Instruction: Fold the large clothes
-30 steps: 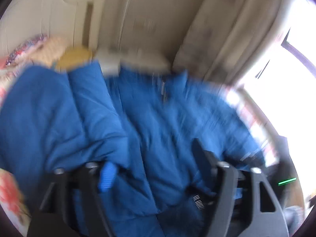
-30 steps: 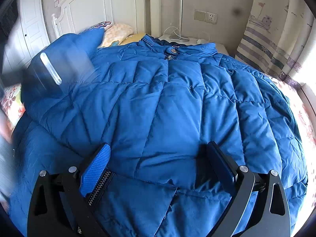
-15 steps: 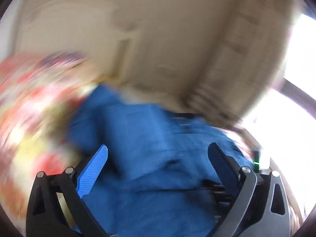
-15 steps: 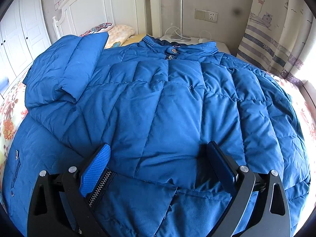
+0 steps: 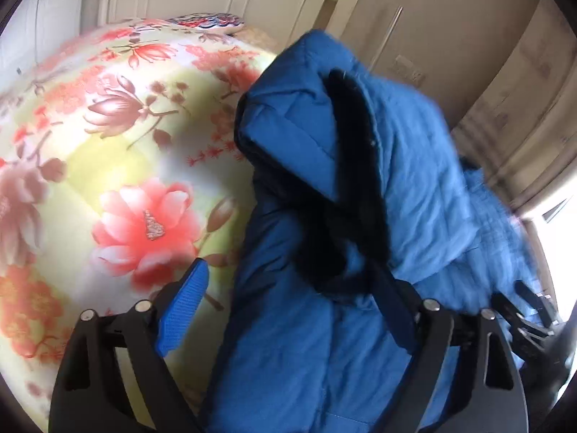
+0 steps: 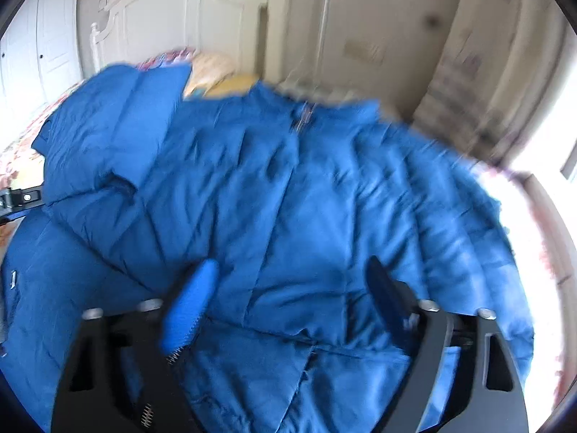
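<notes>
Left wrist view. Your left gripper (image 5: 288, 306) sits low at the side edge of the blue padded coat (image 5: 414, 187), where the coat meets the flowered bedspread (image 5: 119, 151). Its jaws have just been closing but remain well apart: the blue pad (image 5: 182, 310) hangs over bare bedspread, the dark one lies against the coat, and the coat's edge runs between them unpinched. A sleeve with its dark cuff lining (image 5: 346, 166) is already laid inward over the body, so this hand is likely placed to take the side edge for the next fold. Your other tool shows at the far right edge.

Right wrist view. Your right gripper (image 6: 288, 299) hovers over the coat's lower hem, pointing toward the collar (image 6: 306, 115) and the headboard (image 6: 180, 11). Its jaws have also just been closing, yet both pads stand wide with quilted fabric below and no pinch visible. The coat (image 6: 324, 195) lies spread front-up across the bed, one sleeve (image 6: 119, 130) folded in at the left; the right side looks unfolded.
</notes>
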Demonstrator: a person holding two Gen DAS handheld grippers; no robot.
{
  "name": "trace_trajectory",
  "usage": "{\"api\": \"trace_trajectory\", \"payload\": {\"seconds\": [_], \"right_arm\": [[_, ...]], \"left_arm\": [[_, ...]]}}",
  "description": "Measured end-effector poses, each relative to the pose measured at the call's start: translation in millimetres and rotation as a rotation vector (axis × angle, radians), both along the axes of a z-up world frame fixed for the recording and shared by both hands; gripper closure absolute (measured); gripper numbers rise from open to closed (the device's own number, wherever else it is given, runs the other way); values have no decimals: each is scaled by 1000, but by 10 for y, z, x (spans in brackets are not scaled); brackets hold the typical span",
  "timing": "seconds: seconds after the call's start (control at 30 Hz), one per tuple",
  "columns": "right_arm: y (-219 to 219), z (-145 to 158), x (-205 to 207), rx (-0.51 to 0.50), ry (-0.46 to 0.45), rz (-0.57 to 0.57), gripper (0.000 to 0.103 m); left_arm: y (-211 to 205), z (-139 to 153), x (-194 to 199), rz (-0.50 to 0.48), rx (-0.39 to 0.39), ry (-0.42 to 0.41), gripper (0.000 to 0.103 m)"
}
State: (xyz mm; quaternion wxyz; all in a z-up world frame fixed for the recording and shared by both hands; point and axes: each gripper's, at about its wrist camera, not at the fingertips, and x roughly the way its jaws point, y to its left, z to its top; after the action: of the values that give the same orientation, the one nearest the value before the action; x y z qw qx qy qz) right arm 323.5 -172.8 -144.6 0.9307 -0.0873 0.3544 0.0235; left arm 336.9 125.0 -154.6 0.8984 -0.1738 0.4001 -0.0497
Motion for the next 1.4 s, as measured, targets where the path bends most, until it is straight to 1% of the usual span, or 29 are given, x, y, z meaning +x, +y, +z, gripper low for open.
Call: {"api": "trace_trajectory", "payload": {"seconds": [0.03, 0.07, 0.13, 0.23, 0.27, 0.33, 0.43, 0.5, 0.53, 0.57, 0.6, 0.63, 0.67, 0.7, 0.73, 0.8, 0.83, 0.87, 0.9, 0.93, 1.0, 1.07, 1.1, 1.17, 1.2, 1.23, 1.27, 1.33, 1.4], "right_arm": [[83, 70, -65, -3, -41, 25, 26], [219, 158, -137, -2, -84, 85, 27], [535, 272, -227, -43, -149, 192, 27], [1006, 279, -187, -88, -126, 325, 27], [1149, 262, -157, -94, -117, 358, 27], [1358, 223, -103, -98, -105, 403, 27], [1655, 108, 51, -87, -61, 446, 24], [1775, 28, 123, -103, -45, 442, 22], [1813, -11, 164, -125, -44, 435, 23], [1822, -7, 174, -127, -49, 429, 27], [1781, 25, 186, -93, -51, 435, 42], [1665, 118, 176, 8, -55, 456, 59], [1504, 224, 153, 106, -72, 466, 69], [1338, 333, 121, 176, -97, 451, 79], [1166, 433, 97, 234, -128, 420, 82], [664, 638, 22, 352, -192, 310, 89], [463, 696, -9, 388, -213, 262, 91], [95, 760, -60, 446, -239, 173, 91], [-137, 795, -85, 480, -250, 122, 94], [-466, 809, -135, 529, -263, 45, 94], [-954, 760, -158, 607, -233, -48, 94], [-1302, 643, -182, 654, -192, -145, 89], [-1431, 556, -171, 655, -152, -191, 80], [-1513, 403, -127, 656, -73, -216, 75], [-1474, 350, -83, 666, -46, -200, 62], [-1422, 300, -37, 683, -27, -171, 16], [-1348, 260, 7, 705, -23, -137, 5], [-1208, 221, 75, 716, -7, -83, 5], [-1074, 231, 183, 699, 14, -66, 10]], "left_arm": [[83, 29, -42, 15, -48, -37, 21], [138, 58, -45, 41, -68, -59, 21], [309, 104, -135, 143, -79, -105, 21], [520, 77, -221, 259, -97, -121, 21], [554, 85, -252, 276, -98, -124, 21], [578, 124, -309, 322, -67, -143, 20], [517, 192, -349, 331, -22, -169, 17], [477, 249, -297, 314, 9, -166, 17], [447, 246, -285, 306, 24, -163, 17], [412, 250, -254, 297, 36, -160, 17], [386, 256, -255, 292, 42, -159, 17], [363, 257, -260, 290, 50, -161, 17], [351, 262, -231, 290, 52, -165, 17], [358, 255, -227, 290, 50, -167, 16], [367, 242, -230, 292, 48, -168, 15], [385, 226, -212, 293, 41, -163, 15], [386, 222, -212, 293, 38, -160, 15], [390, 218, -210, 293, 36, -160, 15], [392, 216, -208, 293, 35, -162, 15], [389, 219, -207, 290, 33, -164, 15], [373, 218, -182, 280, 36, -164, 14], [325, 220, -163, 261, 50, -160, 14], [300, 219, -155, 250, 57, -158, 14], [237, 219, -137, 225, 76, -156, 13], [202, 216, -126, 213, 89, -154, 13], [180, 212, -117, 206, 99, -152, 13], [164, 210, -112, 202, 106, -151, 13], [148, 205, -107, 200, 115, -149, 12], [138, 196, -96, 196, 120, -145, 12]]}}
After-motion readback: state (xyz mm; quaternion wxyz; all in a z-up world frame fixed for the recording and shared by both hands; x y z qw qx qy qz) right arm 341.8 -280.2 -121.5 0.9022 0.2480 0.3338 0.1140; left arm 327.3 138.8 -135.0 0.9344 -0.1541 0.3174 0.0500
